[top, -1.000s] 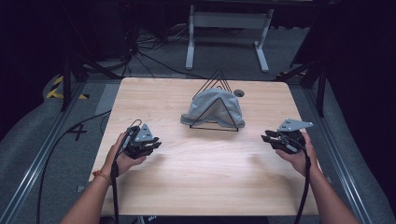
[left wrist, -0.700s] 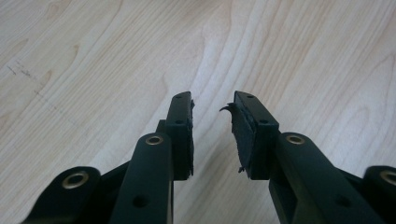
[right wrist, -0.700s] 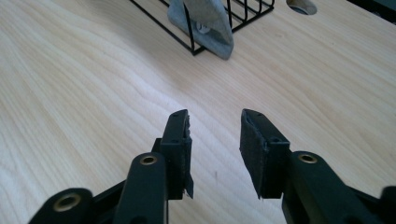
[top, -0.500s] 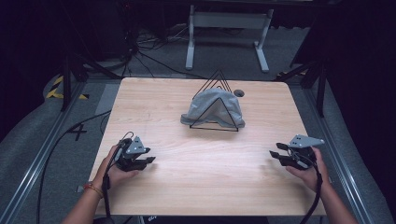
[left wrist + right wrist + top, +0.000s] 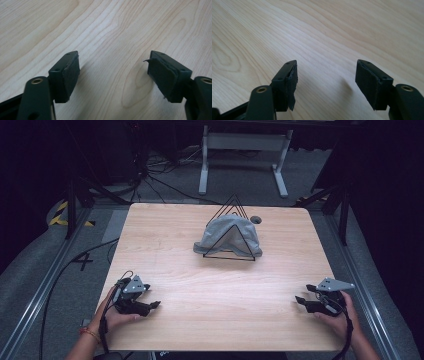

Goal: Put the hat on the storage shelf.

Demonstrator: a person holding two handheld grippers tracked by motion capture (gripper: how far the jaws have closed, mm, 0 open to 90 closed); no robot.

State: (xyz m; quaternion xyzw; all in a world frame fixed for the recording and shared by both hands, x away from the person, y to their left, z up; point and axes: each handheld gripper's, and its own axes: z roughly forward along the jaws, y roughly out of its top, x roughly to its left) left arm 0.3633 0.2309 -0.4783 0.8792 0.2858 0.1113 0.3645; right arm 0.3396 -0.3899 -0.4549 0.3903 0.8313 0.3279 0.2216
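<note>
Both grippers sit low at the near edge of the pale wooden table [image 5: 220,285]: left gripper [image 5: 154,305] and right gripper [image 5: 299,299], jaws just opened, nothing between. Grey cloth [image 5: 227,236] draped over black wire triangular rack [image 5: 231,227], mid-table, far side. Looks done; hands parked.

The pale wood-grain table [image 5: 220,290] has a smooth, matt top. The soft grey cloth [image 5: 227,235] drapes in folds over a thin black wire triangular rack [image 5: 231,256]. The matt black plastic grippers carry frayed rubbery pads [image 5: 71,75].
</note>
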